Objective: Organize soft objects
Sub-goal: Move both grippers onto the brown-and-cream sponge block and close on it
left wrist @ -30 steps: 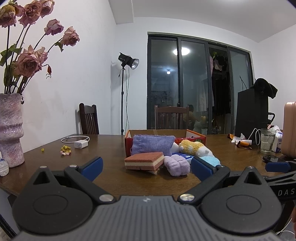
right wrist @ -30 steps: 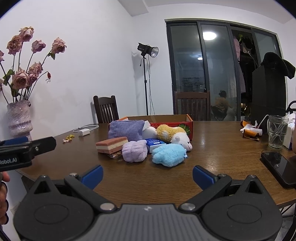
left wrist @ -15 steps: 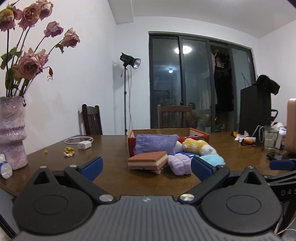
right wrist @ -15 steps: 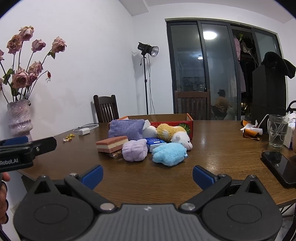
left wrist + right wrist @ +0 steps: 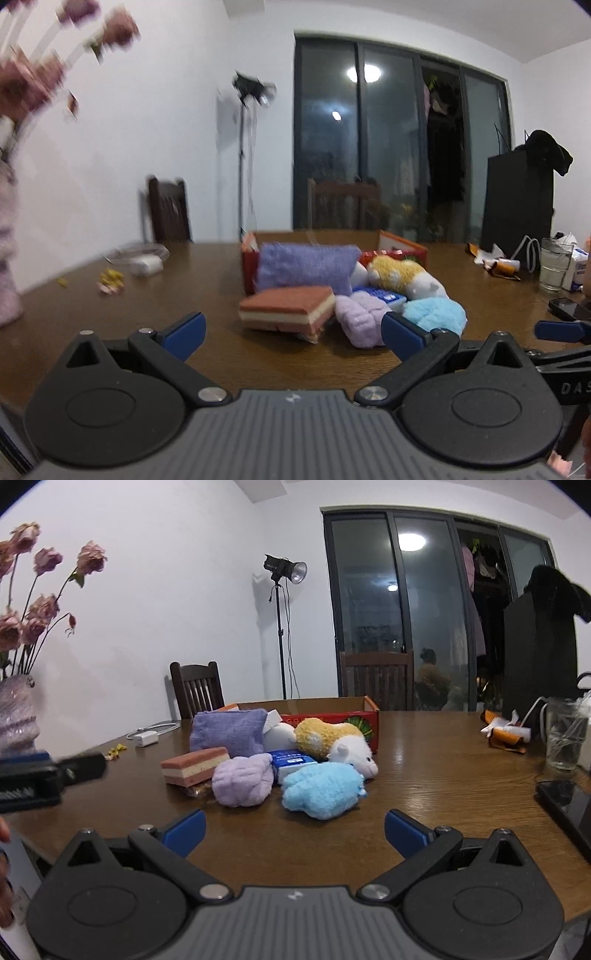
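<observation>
1. Left wrist view: left hand-held gripper (image 5: 293,330) at lower centre, jaws spread wide, nothing between them. Frame is motion-blurred, worst at the left edge.
2. Same view, mid-frame on the worktop (image 5: 110,332): soft pile. Layered sponge cake toy (image 5: 286,308) in front, lilac plush (image 5: 358,319) touching its right side, light-blue plush (image 5: 436,314) further right, partly behind the right blue finger.
3. Behind them: purple pouch (image 5: 306,267) leaning on the red cardboard box (image 5: 402,247); yellow-and-white plush (image 5: 402,277) to its right. Small blue packet (image 5: 380,295) wedged between the plush items, probably a tissue pack; too blurred to confirm.
4. Right edge: glass (image 5: 556,264) and phone (image 5: 567,306); the right hand-held gripper's tip pokes in below.
5. Right wrist view: right hand-held gripper (image 5: 294,829) at lower centre, jaws wide apart, empty, short of the pile.
6. Same pile at centre frame: light-blue plush (image 5: 321,788) nearest, lilac plush (image 5: 242,781) left of it, cake toy (image 5: 194,766) further left, pouch (image 5: 229,733) and box (image 5: 332,716) behind.
7. Left edge: left hand-held gripper's body (image 5: 44,775), blurred; vase of dried roses (image 5: 18,709) at upper left.
</observation>
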{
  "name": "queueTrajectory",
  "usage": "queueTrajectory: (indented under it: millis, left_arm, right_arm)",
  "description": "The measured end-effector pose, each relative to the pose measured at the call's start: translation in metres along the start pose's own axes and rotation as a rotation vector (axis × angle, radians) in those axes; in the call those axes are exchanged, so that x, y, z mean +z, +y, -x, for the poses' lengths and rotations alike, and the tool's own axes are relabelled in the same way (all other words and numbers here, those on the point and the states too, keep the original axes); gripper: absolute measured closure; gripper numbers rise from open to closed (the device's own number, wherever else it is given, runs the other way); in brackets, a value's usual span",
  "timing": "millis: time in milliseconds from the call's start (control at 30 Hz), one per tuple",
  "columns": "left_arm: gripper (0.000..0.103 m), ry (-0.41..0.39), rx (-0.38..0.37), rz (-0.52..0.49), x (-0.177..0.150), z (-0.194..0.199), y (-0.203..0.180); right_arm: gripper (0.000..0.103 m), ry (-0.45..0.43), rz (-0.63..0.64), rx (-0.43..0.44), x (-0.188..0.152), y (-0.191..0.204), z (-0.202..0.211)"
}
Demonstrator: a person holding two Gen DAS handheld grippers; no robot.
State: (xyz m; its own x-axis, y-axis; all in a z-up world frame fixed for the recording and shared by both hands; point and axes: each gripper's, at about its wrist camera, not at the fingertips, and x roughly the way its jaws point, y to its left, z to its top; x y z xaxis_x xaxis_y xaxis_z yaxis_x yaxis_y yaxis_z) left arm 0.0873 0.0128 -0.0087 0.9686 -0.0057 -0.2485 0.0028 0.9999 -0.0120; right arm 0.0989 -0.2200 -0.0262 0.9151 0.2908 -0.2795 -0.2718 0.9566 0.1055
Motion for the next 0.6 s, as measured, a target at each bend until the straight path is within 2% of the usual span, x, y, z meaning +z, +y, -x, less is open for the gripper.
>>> queueTrajectory:
  millis: [67, 133, 200, 267, 333, 400, 467, 533, 567, 600]
  left_arm:
    - [0.000, 0.019, -0.016, -0.008, 0.008, -0.019, 0.010]
    - [0.000, 0.019, 0.004, -0.028, 0.018, -0.040, 0.023]
    - [0.000, 0.047, 0.019, -0.034, 0.029, -0.064, 0.038]
    - [0.000, 0.090, -0.017, 0.000, 0.042, -0.092, 0.058]
    - [0.003, 0.129, -0.082, 0.062, 0.051, -0.116, 0.076]
    - [0.018, 0.170, -0.154, 0.116, 0.057, -0.141, 0.093]
    - [0.025, 0.215, -0.192, 0.174, 0.057, -0.165, 0.107]
    - [0.034, 0.298, -0.225, 0.243, 0.051, -0.189, 0.119]
    - [0.044, 0.338, -0.251, 0.285, 0.046, -0.196, 0.124]
    - [0.047, 0.371, -0.293, 0.334, 0.040, -0.201, 0.128]
  right_arm:
    - [0.000, 0.019, -0.014, 0.061, 0.003, 0.001, -0.012]
    - [0.004, 0.055, -0.019, 0.125, 0.006, 0.005, -0.028]
    - [0.022, 0.093, -0.004, 0.153, 0.011, 0.016, -0.047]
    - [0.028, 0.117, 0.000, 0.187, 0.018, 0.026, -0.066]
    - [0.030, 0.127, -0.034, 0.241, 0.029, 0.032, -0.087]
    - [0.037, 0.120, -0.078, 0.292, 0.039, 0.039, -0.107]
    - [0.045, 0.119, -0.094, 0.317, 0.046, 0.047, -0.126]
    - [0.054, 0.139, -0.098, 0.313, 0.049, 0.054, -0.147]
    - [0.061, 0.158, -0.105, 0.300, 0.049, 0.057, -0.157]
    - [0.065, 0.170, -0.132, 0.296, 0.049, 0.057, -0.165]
